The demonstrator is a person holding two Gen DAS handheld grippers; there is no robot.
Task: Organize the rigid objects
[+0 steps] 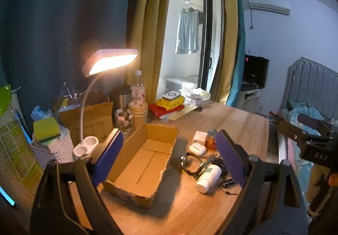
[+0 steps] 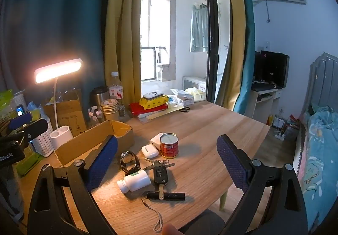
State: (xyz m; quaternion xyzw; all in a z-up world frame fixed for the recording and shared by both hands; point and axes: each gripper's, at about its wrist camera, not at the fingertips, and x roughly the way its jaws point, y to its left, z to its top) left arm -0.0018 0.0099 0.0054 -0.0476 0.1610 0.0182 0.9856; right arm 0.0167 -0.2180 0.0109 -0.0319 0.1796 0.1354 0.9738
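Note:
An open cardboard box (image 1: 145,163) (image 2: 88,144) lies empty on the wooden table (image 1: 232,120). Right of it is a cluster: a red tin can (image 2: 169,145) (image 1: 211,139), a white earbud case (image 2: 149,151) (image 1: 197,149), a small white box (image 1: 199,137), a wristwatch (image 2: 129,160) (image 1: 191,164), a white pill bottle (image 2: 135,181) (image 1: 208,178), a car key with keys (image 2: 160,173) and a black stick with a cord (image 2: 166,195). My left gripper (image 1: 169,158) hangs open above the box. My right gripper (image 2: 166,167) hangs open above the cluster, touching nothing.
A lit desk lamp (image 1: 109,61) stands at the back left, with a white basket (image 1: 57,147), paper bag, paper cups (image 1: 138,111), flask and water bottle (image 2: 115,87). Books and packets (image 2: 154,103) pile at the far edge by the curtains. A bed (image 2: 316,150) lies right.

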